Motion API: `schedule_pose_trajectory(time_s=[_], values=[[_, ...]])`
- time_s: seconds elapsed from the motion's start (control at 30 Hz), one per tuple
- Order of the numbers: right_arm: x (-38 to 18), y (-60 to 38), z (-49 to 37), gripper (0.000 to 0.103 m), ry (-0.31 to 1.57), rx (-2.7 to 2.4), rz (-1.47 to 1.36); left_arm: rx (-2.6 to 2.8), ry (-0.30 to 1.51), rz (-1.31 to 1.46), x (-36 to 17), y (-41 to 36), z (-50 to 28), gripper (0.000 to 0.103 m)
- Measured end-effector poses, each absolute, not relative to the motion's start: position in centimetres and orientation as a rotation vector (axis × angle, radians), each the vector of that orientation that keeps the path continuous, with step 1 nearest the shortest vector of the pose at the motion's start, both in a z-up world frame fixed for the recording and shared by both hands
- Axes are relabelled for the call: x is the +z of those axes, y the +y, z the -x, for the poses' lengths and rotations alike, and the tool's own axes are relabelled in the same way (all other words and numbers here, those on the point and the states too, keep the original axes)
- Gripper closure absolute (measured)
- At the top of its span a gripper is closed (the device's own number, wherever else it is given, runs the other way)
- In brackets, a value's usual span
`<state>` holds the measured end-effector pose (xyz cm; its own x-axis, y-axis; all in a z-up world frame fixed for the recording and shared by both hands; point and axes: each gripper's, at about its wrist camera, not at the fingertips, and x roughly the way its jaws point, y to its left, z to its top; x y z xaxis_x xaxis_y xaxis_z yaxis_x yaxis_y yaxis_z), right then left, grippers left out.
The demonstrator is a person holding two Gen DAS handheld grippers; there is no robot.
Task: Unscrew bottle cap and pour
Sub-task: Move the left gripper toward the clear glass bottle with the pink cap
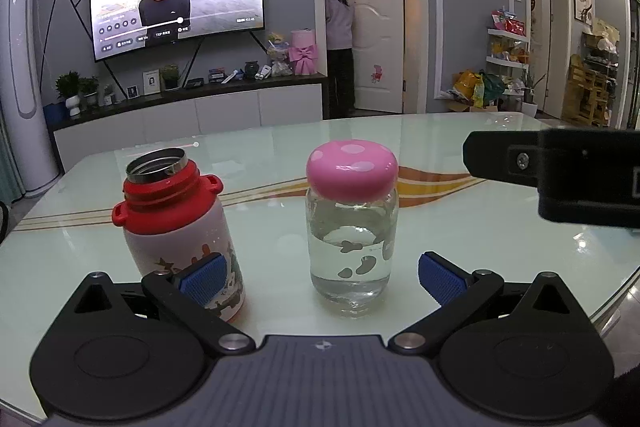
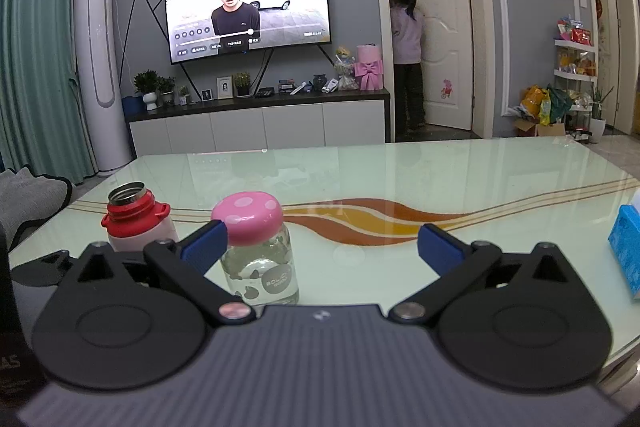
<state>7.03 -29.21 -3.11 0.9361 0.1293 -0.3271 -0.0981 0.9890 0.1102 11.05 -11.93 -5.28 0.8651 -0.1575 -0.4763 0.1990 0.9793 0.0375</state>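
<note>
A clear glass bottle (image 1: 352, 251) holding water stands upright on the glass table (image 1: 460, 227), closed by a pink polka-dot mushroom cap (image 1: 352, 167). Left of it stands a white flask with a red collar (image 1: 176, 219), its steel mouth open. My left gripper (image 1: 320, 277) is open, its blue pads either side of the bottle, a little short of it. My right gripper (image 2: 320, 247) is open and empty; the bottle (image 2: 262, 267) and cap (image 2: 247, 217) sit just right of its left pad, the flask (image 2: 136, 219) further left. Part of the right gripper's body (image 1: 560, 171) shows at the left view's right edge.
A blue box (image 2: 628, 247) lies at the table's right edge. Beyond the table are a TV (image 2: 248, 3), a low white cabinet (image 2: 260, 123), a tower air conditioner (image 2: 100, 67) and a person at a white door (image 2: 408, 51).
</note>
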Motion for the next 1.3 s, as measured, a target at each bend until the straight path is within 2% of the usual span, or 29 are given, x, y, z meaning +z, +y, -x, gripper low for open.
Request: schedule_pose_trajectory(time_s=[1.3], values=[[-2.9,-29.0,-6.8,0.000,0.335,0.132,-0.088,-0.234,0.490,-0.051,-6.0,-12.0,-13.0,0.002]])
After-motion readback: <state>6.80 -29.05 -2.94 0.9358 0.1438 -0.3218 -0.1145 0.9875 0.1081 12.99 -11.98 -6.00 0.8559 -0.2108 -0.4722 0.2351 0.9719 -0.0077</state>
